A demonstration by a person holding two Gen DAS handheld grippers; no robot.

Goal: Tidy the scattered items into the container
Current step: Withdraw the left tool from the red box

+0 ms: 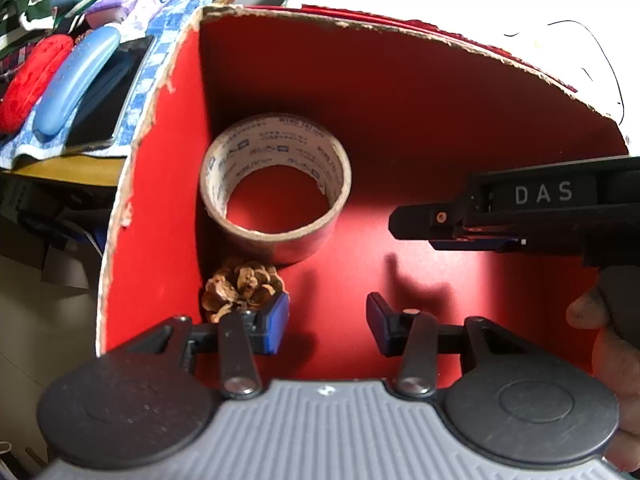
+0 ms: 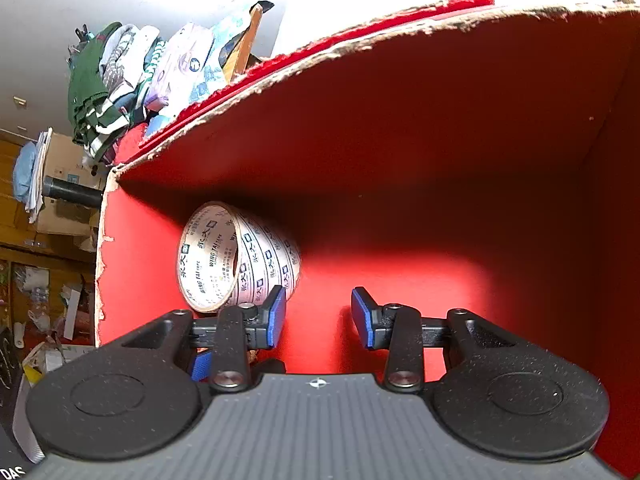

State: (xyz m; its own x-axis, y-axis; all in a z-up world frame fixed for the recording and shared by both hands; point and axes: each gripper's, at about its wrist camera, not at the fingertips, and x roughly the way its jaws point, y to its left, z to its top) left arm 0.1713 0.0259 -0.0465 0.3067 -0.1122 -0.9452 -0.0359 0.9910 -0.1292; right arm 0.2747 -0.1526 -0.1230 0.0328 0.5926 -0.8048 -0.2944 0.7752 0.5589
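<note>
Both grippers reach into the red cardboard box [image 1: 400,120], whose torn rim shows pale at the edges. The left gripper [image 1: 327,320] has its jaws spread wide with nothing between them, only the box's red floor. A pine cone [image 1: 240,286] lies just ahead of the left-hand blue pad, touching or nearly touching its tip, close against the box's side wall. Farther ahead of the same jaw, a roll of tape [image 1: 276,186] rests on the floor with its open core facing up — printed lettering runs round its inner cardboard ring. Ahead and to the right of the jaws, the right gripper [image 1: 516,210] enters side-on, its black body marked "DAS". From its own camera the right gripper [image 2: 319,318] also stands wide and empty, and the tape roll [image 2: 240,256] sits just beyond its left-hand pad, near the corner. Outside the box, past the left wall, a blue case [image 1: 76,84] and a red case [image 1: 34,80] lie side by side on a checked cloth.
</note>
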